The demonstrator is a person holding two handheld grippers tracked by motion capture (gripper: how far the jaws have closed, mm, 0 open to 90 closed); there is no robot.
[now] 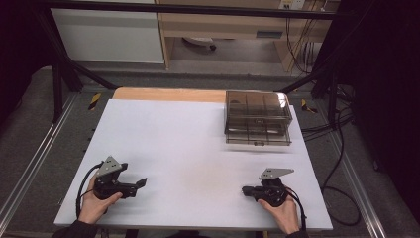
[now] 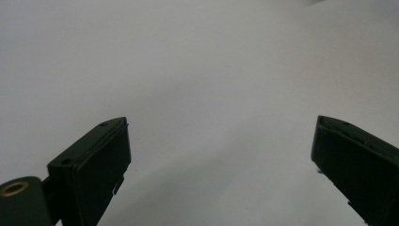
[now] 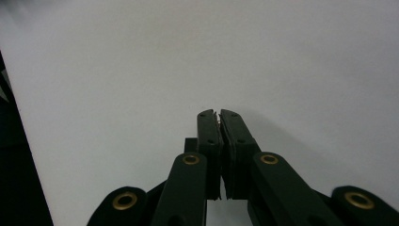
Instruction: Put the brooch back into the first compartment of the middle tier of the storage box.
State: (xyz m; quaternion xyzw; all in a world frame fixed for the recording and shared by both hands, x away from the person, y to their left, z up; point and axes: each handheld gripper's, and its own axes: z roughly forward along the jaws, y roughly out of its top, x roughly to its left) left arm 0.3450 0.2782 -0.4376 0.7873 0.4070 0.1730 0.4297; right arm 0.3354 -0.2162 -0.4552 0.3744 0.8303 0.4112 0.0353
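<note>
The contents of the smoky drawer box (image 1: pixel 257 118) at the far right of the worktop (image 1: pixel 188 148) are hard to see. Left hand-held gripper (image 1: pixel 141 183) is wide and empty; right hand-held gripper (image 1: pixel 244 190) is closed on nothing, both near the front edge.

Both grippers matte black. Left gripper (image 1: pixel 140 183), at 7 o'clock on the table: grey three-cornered plate on top, black cable looping off its rear. Right gripper (image 1: pixel 245 190), at 5 o'clock: same plate and cable. Brass-coloured rivets at the linkage pivots, small screw holes on the blocky jaw tips. Dark sleeves at both wrists.
</note>
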